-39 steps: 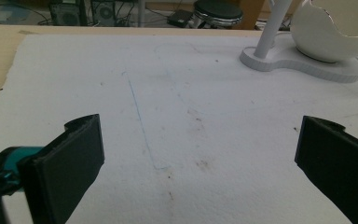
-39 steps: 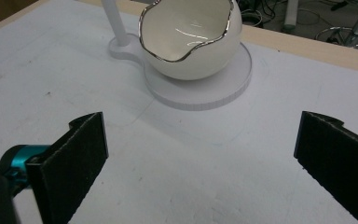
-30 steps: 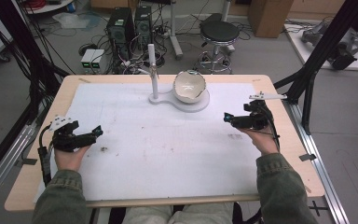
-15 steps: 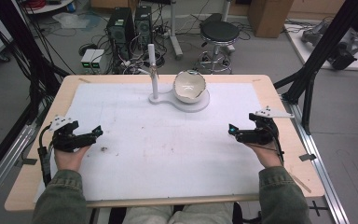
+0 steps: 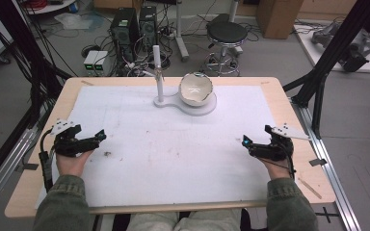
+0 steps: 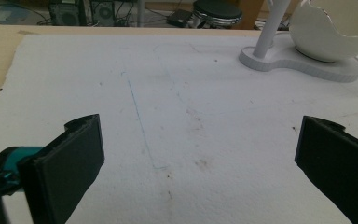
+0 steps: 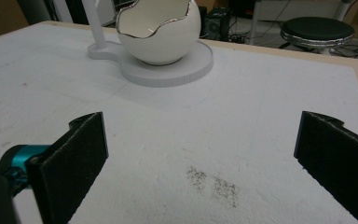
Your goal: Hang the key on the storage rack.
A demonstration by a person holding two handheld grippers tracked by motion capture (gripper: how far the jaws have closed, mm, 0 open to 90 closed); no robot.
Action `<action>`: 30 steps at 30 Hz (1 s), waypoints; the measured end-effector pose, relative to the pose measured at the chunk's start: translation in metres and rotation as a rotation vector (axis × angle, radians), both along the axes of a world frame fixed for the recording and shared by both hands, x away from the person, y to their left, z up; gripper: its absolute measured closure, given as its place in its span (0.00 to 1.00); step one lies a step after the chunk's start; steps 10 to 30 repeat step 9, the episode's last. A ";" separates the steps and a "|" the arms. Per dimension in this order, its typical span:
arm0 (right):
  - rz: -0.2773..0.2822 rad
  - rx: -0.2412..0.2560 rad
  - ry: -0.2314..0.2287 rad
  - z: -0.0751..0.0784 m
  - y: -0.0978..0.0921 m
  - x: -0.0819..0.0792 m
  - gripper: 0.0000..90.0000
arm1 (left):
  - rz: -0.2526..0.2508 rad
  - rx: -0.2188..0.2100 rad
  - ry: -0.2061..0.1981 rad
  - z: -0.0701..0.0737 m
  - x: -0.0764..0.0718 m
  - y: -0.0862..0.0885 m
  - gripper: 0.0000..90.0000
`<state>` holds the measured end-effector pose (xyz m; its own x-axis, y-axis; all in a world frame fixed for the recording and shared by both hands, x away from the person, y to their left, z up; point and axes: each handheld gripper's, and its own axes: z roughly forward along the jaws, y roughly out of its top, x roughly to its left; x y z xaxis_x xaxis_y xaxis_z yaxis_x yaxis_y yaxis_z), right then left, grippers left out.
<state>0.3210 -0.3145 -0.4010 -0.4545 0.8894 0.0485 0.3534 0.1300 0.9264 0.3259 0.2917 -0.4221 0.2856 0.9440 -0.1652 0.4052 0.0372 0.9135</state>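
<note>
Sitting at the far middle of the table (image 5: 279,96), the egg-shaped bowl (image 5: 196,89) rests on a white base (image 5: 207,107) w/ a thin upright post (image 5: 158,72) just to its left. Bowl looks like glazed ceramic w/ a jagged metallic rim: probably stiff, slick, fragile, fairly light. Best hold, I'd judge, is across the round lower body, not the thin cracked-shell edge, which could chip. White mat (image 5: 125,115) covers the table, w/ dark smudges nearer the person. Left gripper (image 5: 99,136) rests near-left, jaws spread wide, nothing between them. Right gripper (image 5: 247,143) rests near-right, also spread & empty. Both are well apart from the bowl.
</note>
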 end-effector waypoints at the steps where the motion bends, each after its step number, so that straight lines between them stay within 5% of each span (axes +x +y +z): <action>1: -0.003 -0.001 -0.004 -0.002 -0.001 -0.001 0.02 | 0.001 -0.001 0.000 0.000 0.000 0.000 0.02; 30: -0.005 -0.022 -0.029 -0.002 0.004 -0.003 0.02 | -0.006 -0.007 0.001 -0.001 0.001 -0.001 0.02</action>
